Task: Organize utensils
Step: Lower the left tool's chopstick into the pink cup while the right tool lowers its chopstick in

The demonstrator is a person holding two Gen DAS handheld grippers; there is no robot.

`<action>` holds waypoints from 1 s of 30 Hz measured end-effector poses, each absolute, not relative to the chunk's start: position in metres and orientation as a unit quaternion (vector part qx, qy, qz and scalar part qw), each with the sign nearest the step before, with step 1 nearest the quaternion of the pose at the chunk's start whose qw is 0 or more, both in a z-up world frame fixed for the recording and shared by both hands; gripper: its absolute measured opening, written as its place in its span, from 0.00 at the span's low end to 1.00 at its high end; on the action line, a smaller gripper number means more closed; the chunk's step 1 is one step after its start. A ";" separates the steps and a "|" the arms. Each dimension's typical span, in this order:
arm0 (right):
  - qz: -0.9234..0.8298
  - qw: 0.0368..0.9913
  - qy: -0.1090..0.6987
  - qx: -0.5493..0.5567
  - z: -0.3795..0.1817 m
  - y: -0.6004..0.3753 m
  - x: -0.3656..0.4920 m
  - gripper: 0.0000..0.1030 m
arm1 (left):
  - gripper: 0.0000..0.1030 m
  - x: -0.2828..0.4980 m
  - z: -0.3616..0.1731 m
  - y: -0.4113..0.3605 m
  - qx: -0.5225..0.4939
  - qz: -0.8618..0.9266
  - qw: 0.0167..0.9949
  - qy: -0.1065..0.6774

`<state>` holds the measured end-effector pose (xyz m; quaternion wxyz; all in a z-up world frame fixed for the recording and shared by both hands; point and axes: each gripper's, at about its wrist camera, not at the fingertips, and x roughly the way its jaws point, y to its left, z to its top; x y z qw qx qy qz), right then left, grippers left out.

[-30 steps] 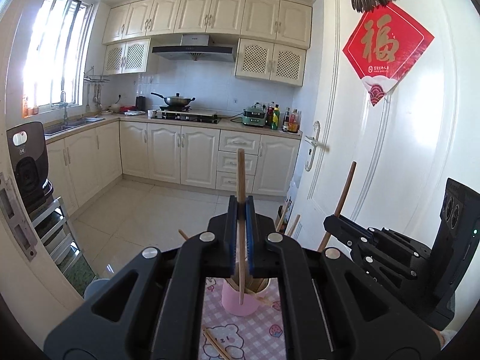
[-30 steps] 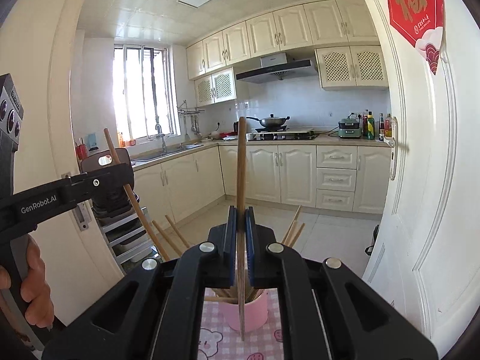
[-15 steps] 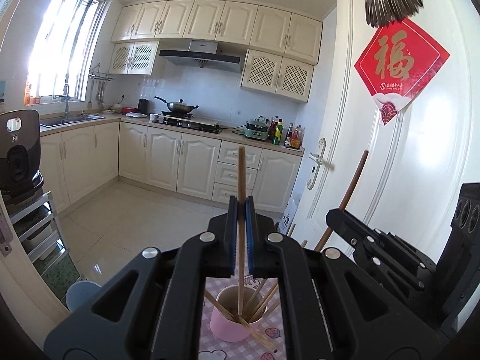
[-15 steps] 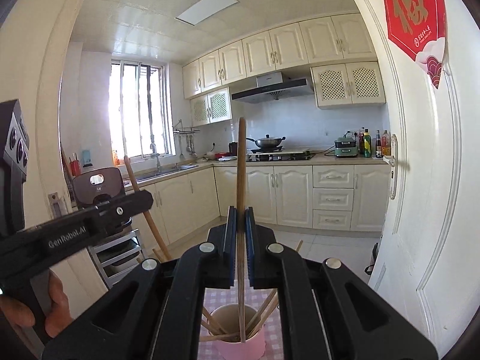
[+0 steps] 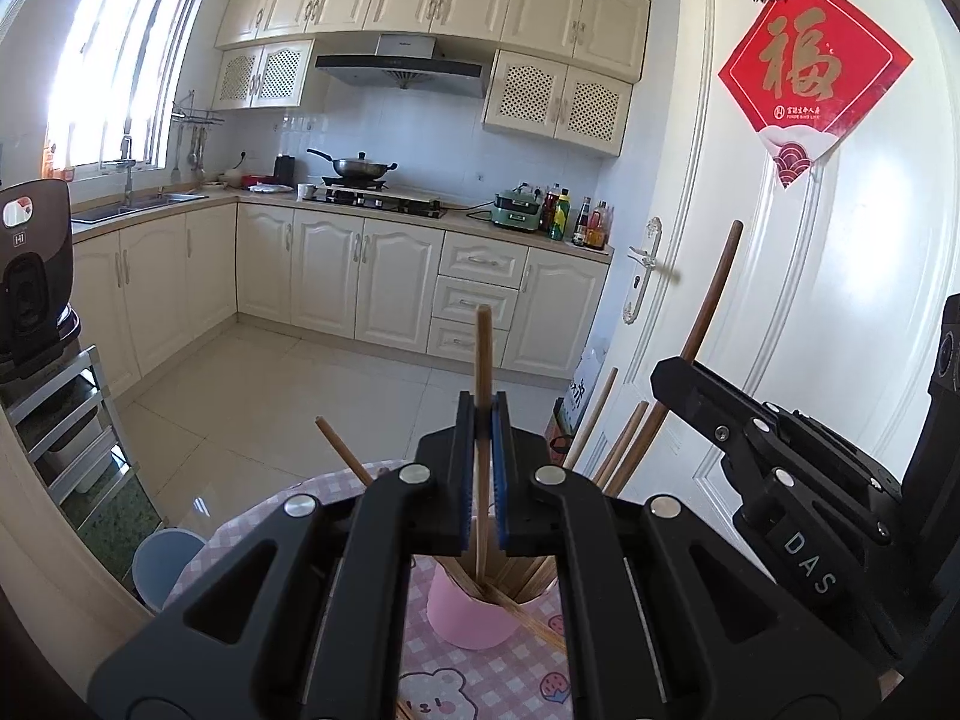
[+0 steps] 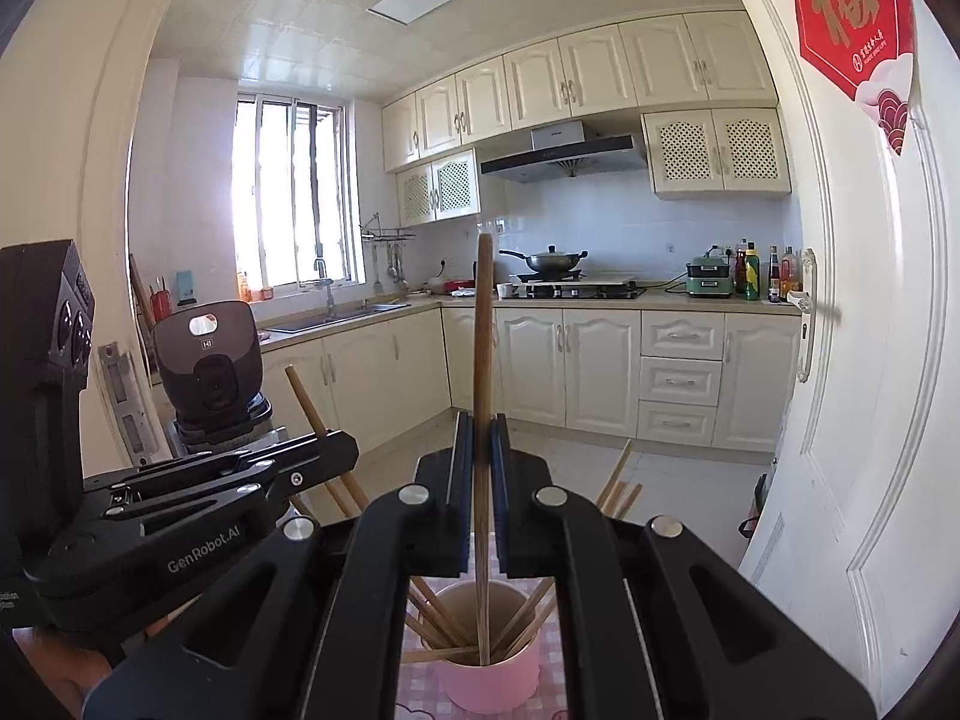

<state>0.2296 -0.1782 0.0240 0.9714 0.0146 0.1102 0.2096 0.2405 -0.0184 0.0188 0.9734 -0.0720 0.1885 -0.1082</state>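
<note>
pink cup (image 6: 489,687) stood on our bench (image 5: 252,546), chopsticks leaning inside. our left tongs (image 5: 482,468) pinched one upright chopstick (image 5: 483,360) above it; our right tongs (image 6: 482,468) gripped another chopstick (image 6: 483,360), its tip inside the cup.

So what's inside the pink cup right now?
The pink cup holds several wooden chopsticks leaning outward, with the right gripper's chopstick dipping in. Its bottom is hidden.

cup (image 5: 474,615) base hidden, tablecloth (image 5: 432,684) cropped
</note>
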 end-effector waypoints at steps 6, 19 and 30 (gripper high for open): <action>0.209 0.970 0.122 0.015 0.016 -0.179 0.228 0.04 | 0.05 0.245 0.005 -0.021 -0.064 -0.104 0.969 0.214; 0.209 0.964 0.166 0.010 -0.017 -0.177 0.235 0.04 | 0.06 0.255 -0.021 -0.020 -0.064 -0.104 0.955 0.269; 0.209 0.962 0.175 0.019 -0.027 -0.176 0.235 0.04 | 0.06 0.256 -0.028 -0.021 -0.064 -0.103 0.954 0.274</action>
